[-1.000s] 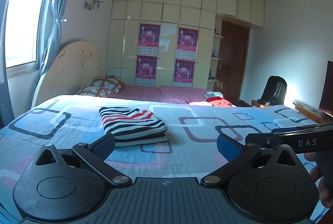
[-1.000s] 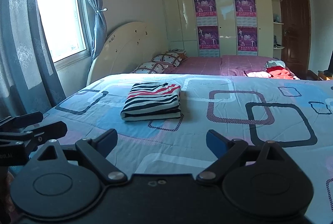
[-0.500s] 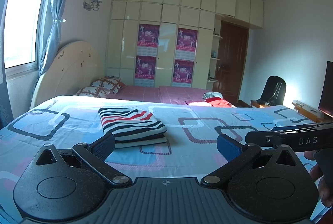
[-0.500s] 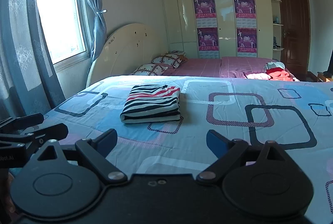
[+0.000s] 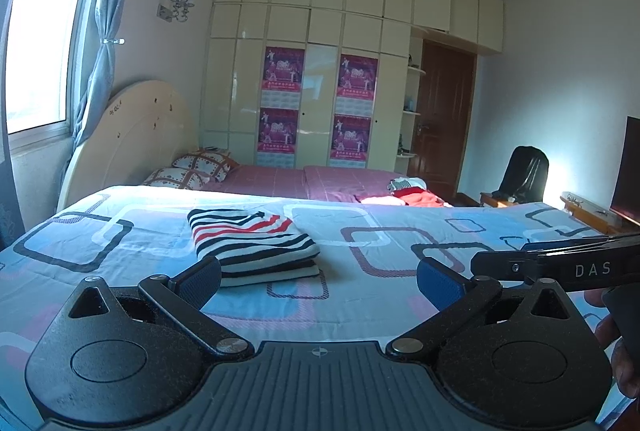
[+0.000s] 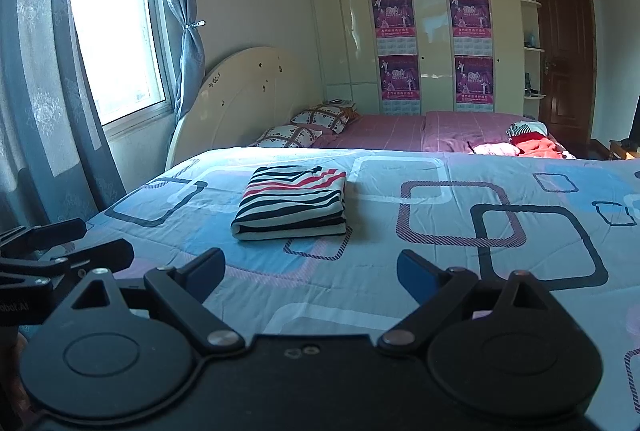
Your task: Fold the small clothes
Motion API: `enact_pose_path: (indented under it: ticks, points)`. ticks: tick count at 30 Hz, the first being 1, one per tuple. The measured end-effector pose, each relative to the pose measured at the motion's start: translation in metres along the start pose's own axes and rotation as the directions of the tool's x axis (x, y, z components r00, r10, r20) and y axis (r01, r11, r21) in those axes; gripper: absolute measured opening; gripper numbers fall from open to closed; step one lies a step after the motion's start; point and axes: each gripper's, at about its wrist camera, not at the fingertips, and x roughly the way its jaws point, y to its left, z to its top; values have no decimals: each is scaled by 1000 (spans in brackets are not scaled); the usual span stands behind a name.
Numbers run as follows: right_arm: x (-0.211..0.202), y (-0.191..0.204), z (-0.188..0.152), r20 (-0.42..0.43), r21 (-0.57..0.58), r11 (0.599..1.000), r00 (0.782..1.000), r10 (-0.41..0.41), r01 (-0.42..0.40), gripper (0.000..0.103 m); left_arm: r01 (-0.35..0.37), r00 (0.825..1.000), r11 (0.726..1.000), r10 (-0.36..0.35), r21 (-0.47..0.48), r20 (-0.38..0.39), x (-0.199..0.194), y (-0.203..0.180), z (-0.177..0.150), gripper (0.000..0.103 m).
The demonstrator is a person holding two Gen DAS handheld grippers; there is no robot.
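A folded striped garment [image 5: 254, 245], black, white and red, lies flat on the blue patterned bedspread [image 5: 380, 271]. It also shows in the right wrist view [image 6: 292, 205]. My left gripper [image 5: 318, 281] is open and empty, held low over the bed's near edge, short of the garment. My right gripper [image 6: 310, 271] is open and empty, also near the front edge, to the right of the left one. The right gripper's body [image 5: 560, 265] shows at the right of the left wrist view.
A pile of red and white clothes [image 6: 524, 145] lies far back on the pink sheet [image 6: 400, 131]. Pillows [image 6: 308, 127] lie by the headboard. A window with curtains [image 6: 40, 71] is at the left. A wardrobe, a door and a black chair [image 5: 524, 179] stand beyond the bed.
Both grippers have drawn back and risen a little, so the folded garment sits slightly farther away. Both stay open.
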Motion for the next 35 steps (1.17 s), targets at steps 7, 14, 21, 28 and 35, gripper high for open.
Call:
enact_pose_path:
  ticks: [7, 14, 21, 28, 35]
  points:
    - [-1, 1, 1, 2, -1, 1000, 1000, 0, 0, 92, -3, 1000, 1000, 3, 1, -4, -1, 1, 0, 103]
    - [0, 4, 3, 0, -4, 1000, 1000, 1, -1, 92, -7, 1000, 1000, 7, -4, -4, -2, 3, -1, 103]
    - [1, 6, 3, 1, -6, 1000, 1000, 2, -2, 93, -12, 1000, 1000, 12, -9, -10, -1, 4, -1, 103]
    - [1, 6, 3, 1, -6, 1000, 1000, 2, -2, 93, -55, 998, 998, 55, -31, -20, 2, 8, -1, 103]
    - [1, 8, 4, -1, -8, 1000, 1000, 2, -2, 93, -53, 999, 998, 53, -42, 0, -1, 11, -1, 103]
